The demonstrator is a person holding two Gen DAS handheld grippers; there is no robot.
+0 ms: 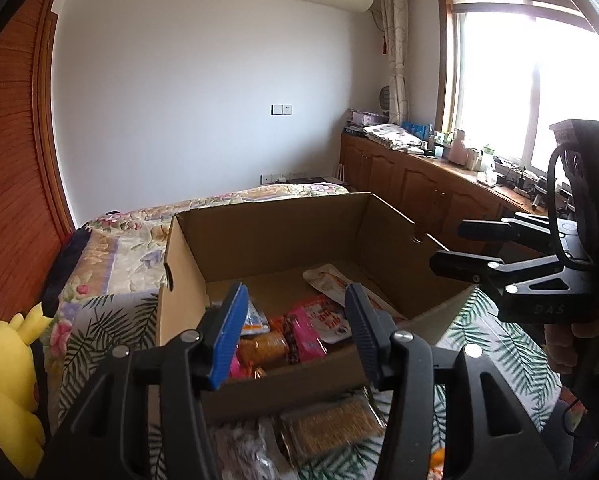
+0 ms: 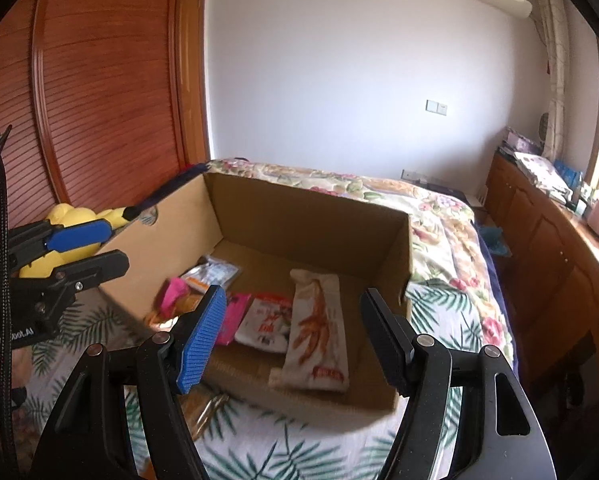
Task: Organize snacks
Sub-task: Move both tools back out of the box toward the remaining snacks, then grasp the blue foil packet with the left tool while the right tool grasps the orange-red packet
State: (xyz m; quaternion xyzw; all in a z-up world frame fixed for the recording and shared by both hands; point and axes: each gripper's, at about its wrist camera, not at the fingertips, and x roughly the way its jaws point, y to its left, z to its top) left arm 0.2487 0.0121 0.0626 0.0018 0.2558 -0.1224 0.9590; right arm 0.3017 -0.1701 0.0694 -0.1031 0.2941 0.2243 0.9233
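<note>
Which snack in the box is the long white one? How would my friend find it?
Look on the bed for the open cardboard box. Inside, nearest its right wall, lies the long white packet with an orange picture and a red label at its near end. Its neighbours are shorter, and some are pink.

Matt cardboard box [image 2: 311, 216], glossy plastic snack packets [image 2: 319, 336].

The left gripper [image 1: 295, 332] points forward and slightly down, its jaws parted with nothing between the pads. The right gripper [image 2: 295, 340] is angled down beside it, jaws spread wider and also empty; a hand [image 1: 567, 340] grips its handle
</note>
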